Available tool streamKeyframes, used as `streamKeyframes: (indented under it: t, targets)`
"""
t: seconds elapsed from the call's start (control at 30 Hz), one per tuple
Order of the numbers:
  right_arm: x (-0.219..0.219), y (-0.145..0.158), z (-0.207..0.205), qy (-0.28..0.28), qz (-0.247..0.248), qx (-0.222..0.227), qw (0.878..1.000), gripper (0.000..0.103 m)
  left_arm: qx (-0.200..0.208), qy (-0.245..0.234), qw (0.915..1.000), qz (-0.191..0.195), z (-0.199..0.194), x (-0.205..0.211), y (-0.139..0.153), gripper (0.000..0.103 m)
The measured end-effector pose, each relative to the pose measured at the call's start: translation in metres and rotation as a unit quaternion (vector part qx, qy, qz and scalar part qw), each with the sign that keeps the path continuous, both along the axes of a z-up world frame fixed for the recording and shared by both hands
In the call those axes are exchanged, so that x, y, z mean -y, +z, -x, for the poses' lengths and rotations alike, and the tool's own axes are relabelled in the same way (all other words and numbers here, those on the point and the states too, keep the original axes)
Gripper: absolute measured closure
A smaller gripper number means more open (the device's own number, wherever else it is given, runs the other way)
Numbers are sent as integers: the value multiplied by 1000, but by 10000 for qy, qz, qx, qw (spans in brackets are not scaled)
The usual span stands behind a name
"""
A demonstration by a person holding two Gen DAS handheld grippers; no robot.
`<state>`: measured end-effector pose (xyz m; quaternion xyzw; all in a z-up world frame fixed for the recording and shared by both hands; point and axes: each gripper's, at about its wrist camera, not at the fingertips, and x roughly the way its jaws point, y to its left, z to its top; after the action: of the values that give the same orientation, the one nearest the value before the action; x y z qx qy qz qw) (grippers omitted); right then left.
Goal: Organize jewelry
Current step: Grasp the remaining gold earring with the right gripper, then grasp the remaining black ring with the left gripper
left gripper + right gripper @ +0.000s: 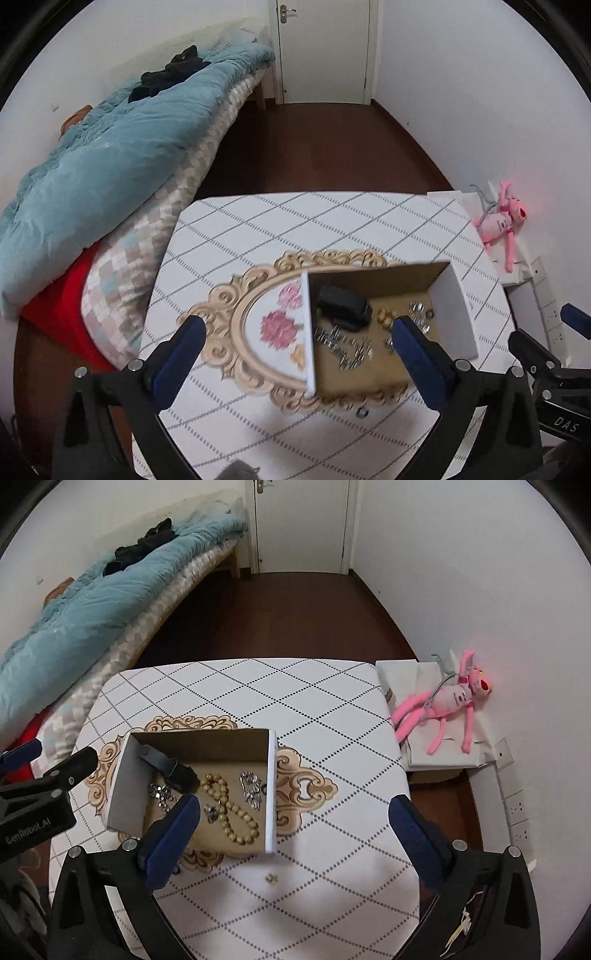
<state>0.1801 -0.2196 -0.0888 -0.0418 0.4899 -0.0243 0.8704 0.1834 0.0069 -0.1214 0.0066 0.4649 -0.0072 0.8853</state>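
An open cardboard box (454,314) (271,782) stands on an ornate oval tray (255,365) (306,786) on the table. Inside lie a black watch (343,304) (173,768), a wooden bead bracelet (232,816), and silver chains and rings (343,349) (251,788). A small ring (363,412) lies on the cloth in front of the tray. A small gold piece (272,878) lies on the cloth in front of the box. My left gripper (295,332) is open and empty above the box's left wall. My right gripper (295,812) is open and empty above the box's right wall.
The table has a white cloth with a dotted diamond pattern (295,221) (295,694). A bed with a blue duvet (110,155) (74,609) is at the left. A pink plush toy (498,225) (443,701) lies on a white stand at the right. A door (301,524) is at the back.
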Motion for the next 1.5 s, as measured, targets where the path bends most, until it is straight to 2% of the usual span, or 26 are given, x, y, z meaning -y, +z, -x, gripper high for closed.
streamKeyframes:
  t: [0.1,0.2,0.33,0.5,0.73,0.77,0.87,0.93,0.97,1.07,1.43,1.5]
  targets:
    - [5,-15,19,-25,-52,-94,9999,0,-87,70,9999,-47,20,-4,-15,0]
    - [12,-43,36,-77,-244,-274,9993,0,-386,80,9991,-170,36,-2,-43,0]
    - [16,-77,46,-109,-438,-408,9981,0,-679,133,9972,-277,49,-2,-79,0]
    - [13,-105,48,-115,-555,-441,9974,2,-962,237,9949,-211,54,-3,-107,0]
    - [1,-129,37,49,-536,-533,9971,33,-1233,303,9918,-147,52,-1,-130,0]
    - [-1,-133,36,55,-528,-551,9971,41,-1247,310,9916,-141,52,0,-130,0]
    - [-10,-136,36,118,-294,-413,9986,55,-1291,278,9911,-148,52,2,-133,0]
    - [-15,-137,37,143,-86,-327,9993,68,-1301,251,9911,-134,52,4,-134,0]
    - [-17,-136,37,177,-96,-298,9994,88,-1291,230,9913,-140,52,6,-134,0]
    - [-17,-135,38,174,-81,-318,9993,90,-1263,169,9918,-129,54,14,-131,0]
    - [17,-114,52,-345,-611,-158,9974,90,-1097,-66,9939,-30,44,46,-126,1]
    - [21,-110,54,-405,-633,-125,9971,90,-1017,-171,9947,-55,45,52,-124,10]
